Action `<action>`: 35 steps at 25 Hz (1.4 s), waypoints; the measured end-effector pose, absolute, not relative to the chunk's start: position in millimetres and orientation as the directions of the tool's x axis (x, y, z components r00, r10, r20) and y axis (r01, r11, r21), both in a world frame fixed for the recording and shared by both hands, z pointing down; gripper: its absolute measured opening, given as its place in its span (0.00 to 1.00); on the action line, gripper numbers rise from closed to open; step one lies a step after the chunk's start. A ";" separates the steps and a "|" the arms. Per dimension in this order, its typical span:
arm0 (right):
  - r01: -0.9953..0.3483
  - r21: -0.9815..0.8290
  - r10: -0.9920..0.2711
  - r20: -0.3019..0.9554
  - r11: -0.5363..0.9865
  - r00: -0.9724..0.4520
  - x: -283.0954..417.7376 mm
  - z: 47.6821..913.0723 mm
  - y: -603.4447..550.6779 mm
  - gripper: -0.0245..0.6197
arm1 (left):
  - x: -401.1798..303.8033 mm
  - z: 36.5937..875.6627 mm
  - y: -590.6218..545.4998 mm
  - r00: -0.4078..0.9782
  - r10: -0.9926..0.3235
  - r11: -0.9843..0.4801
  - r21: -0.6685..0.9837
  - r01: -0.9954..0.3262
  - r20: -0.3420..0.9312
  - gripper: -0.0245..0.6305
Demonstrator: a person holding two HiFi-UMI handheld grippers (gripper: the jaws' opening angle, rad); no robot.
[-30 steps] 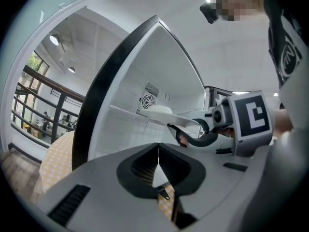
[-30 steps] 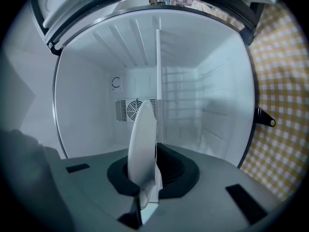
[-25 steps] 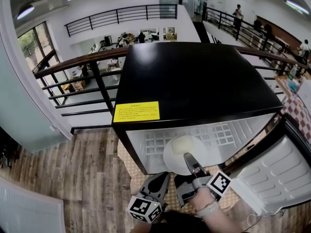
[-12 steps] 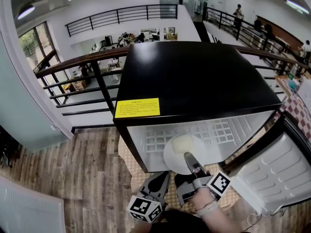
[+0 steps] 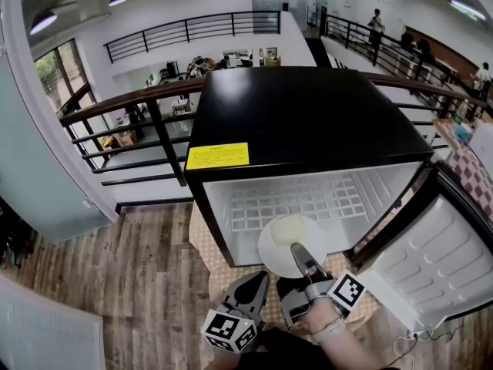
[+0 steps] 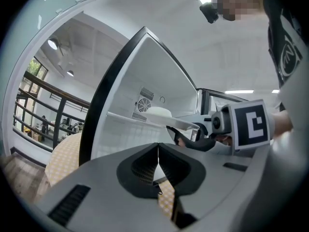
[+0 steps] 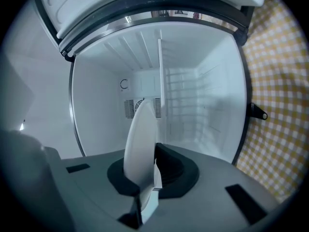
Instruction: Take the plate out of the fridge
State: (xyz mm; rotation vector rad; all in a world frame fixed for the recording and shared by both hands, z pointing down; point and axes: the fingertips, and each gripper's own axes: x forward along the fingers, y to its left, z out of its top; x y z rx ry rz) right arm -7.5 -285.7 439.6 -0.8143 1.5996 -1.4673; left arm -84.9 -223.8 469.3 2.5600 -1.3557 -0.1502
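A round white plate [image 5: 286, 245] hangs at the front of the open black fridge [image 5: 308, 122], level with its lower opening. A pale rounded lump lies on the plate's far half. My right gripper [image 5: 297, 251] is shut on the plate's near rim. In the right gripper view the plate [image 7: 141, 141] stands edge-on between the pads of the right gripper [image 7: 147, 178], with the white fridge interior behind. My left gripper [image 5: 251, 287] hangs lower left of the plate, shut and holding nothing. The left gripper view shows its own jaws closed, the left gripper [image 6: 158, 151] below the plate [image 6: 157, 115].
The fridge door [image 5: 443, 260] stands swung open at the right. A white wire shelf [image 5: 296, 201] lines the inside. A yellow checked mat [image 5: 202, 241] lies under the fridge on the wooden floor [image 5: 131, 276]. A dark railing [image 5: 146, 99] runs behind.
The plate, still in the right gripper, has come out from over the wire shelf toward the fridge's front edge. More of the bare interior shows. The left gripper has stayed put.
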 end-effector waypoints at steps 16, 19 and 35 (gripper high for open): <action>0.059 -0.990 -0.874 -0.144 0.132 -0.464 9.7 440.3 -235.5 0.10 | -76.8 460.0 -182.4 0.571 -0.821 -0.555 0.238 -0.797 0.002 0.05; 0.052 -0.991 -0.875 -0.135 0.125 -0.465 11.8 444.5 -224.3 0.10 | -76.2 460.8 -173.1 0.574 -0.819 -0.556 0.245 -0.794 -0.001 0.05; 0.039 -0.994 -0.873 -0.108 0.102 -0.475 23.5 472.3 -196.1 0.10 | -79.8 464.5 -161.8 0.554 -0.833 -0.538 0.253 -0.804 -0.009 0.05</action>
